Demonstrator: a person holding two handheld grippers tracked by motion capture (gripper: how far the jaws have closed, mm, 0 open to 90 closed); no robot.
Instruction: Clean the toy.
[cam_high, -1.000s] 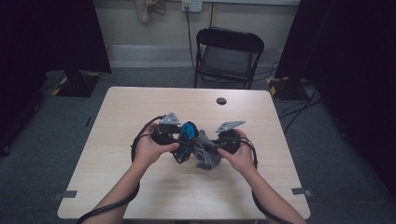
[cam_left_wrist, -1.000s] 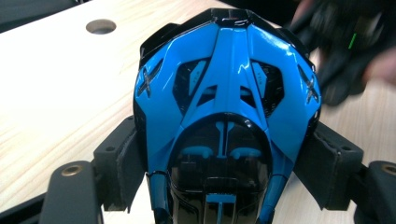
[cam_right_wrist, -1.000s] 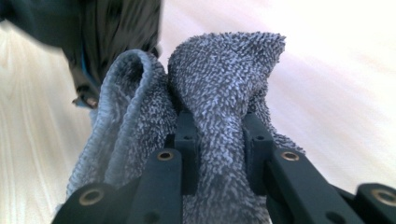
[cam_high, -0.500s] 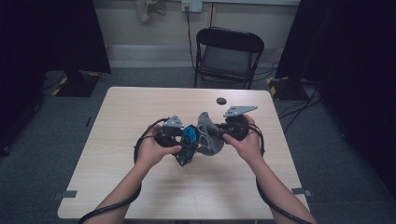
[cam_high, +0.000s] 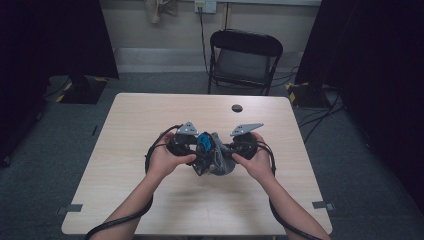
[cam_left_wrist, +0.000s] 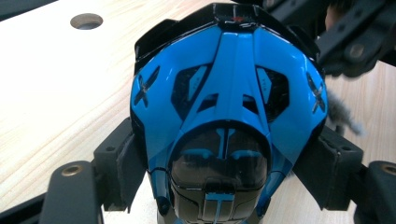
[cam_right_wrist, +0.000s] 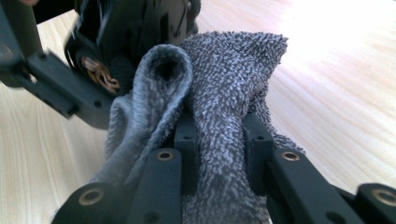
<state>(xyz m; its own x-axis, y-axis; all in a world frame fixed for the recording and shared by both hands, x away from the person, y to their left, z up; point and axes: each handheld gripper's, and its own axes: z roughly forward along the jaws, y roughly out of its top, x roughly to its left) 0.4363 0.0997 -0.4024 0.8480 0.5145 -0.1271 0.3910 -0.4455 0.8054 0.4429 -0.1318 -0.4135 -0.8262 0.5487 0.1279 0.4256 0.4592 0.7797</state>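
A glossy blue and black plastic toy sits between the side pads of my left gripper, which is shut on it. In the high view the toy is held just above the middle of the table, with the left gripper on its left. My right gripper is shut on a bunched grey terry cloth. The cloth presses against the toy's right side, and the right gripper is close behind it. A grey edge of the cloth peeks out beside the toy.
A round hole is set in the wooden tabletop near the far edge, also seen in the left gripper view as the hole. A black folding chair stands behind the table. Cables trail from both grippers along the forearms.
The right hand lifted the cloth up over the toy's far side, then brought it back down against the toy's right side. The left hand kept the toy in place.
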